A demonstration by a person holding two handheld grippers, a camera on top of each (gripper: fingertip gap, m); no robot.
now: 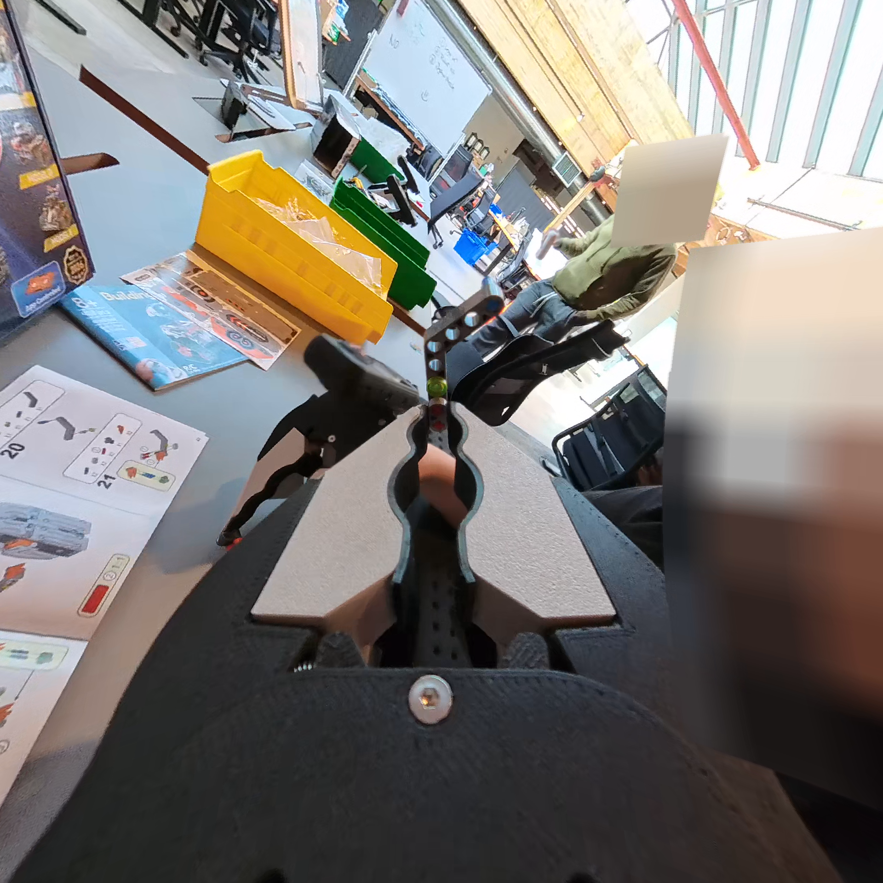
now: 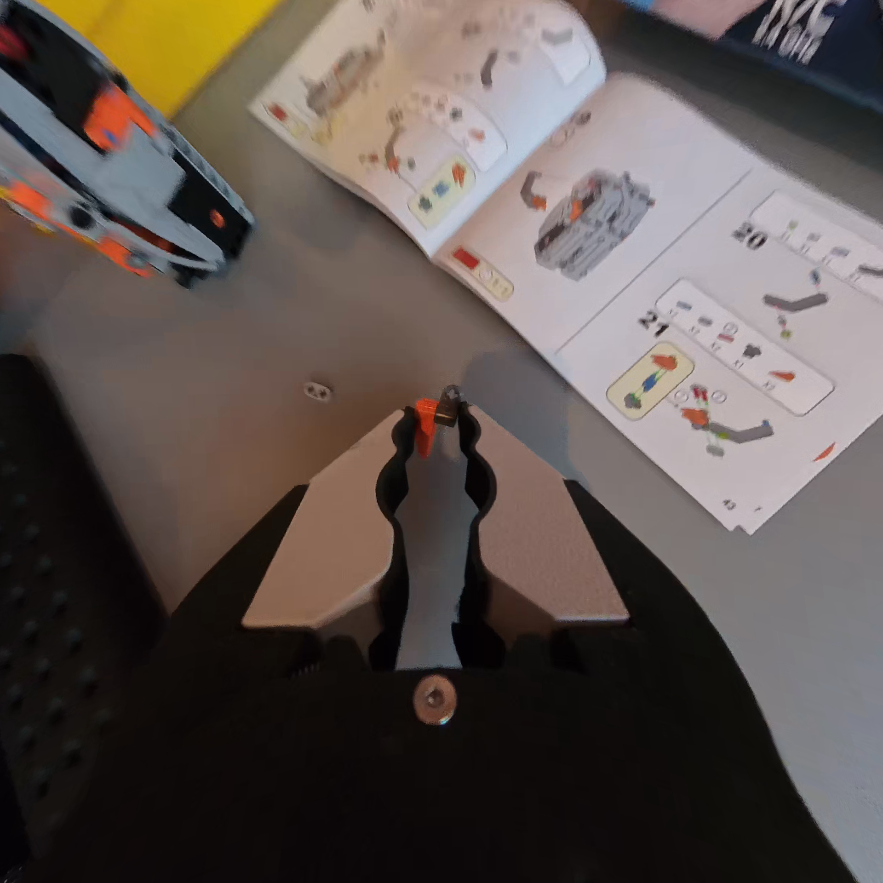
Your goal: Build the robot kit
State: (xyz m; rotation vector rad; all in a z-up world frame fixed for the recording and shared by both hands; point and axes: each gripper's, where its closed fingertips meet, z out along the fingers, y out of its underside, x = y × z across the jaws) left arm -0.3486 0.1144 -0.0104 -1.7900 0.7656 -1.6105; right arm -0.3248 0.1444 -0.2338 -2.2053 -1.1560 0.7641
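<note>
Grey tabletop (image 2: 296, 478) stretches under both our grippers, in a big workshop with a whiteboard (image 1: 425, 71) at the back and a person in a green top (image 1: 607, 282) standing well off.

Our left gripper (image 1: 436, 415) has its jaws closed on a dark grey bent beam with holes (image 1: 442, 344), which sticks up past the fingertips with a green pin (image 1: 436, 385) and red pins (image 1: 437, 418) in it. Our other gripper (image 1: 306, 439) shows just to its left, lower over the table.

Our right gripper (image 2: 437, 415) pinches a small orange piece (image 2: 424, 430) joined to a dark grey connector (image 2: 449, 406) at its tips. A small light grey link (image 2: 317, 391) lies on the table nearby, apart from the fingers.

An open instruction booklet (image 2: 597, 229) lies to the right of it. A half-built grey, black and orange model (image 2: 110, 162) sits at the upper left, blurred. From the left view we also see a yellow bin (image 1: 286, 248) holding clear plastic bags (image 1: 325, 229), a green bin (image 1: 382, 239) just behind it, and a blue booklet (image 1: 138, 329).
</note>
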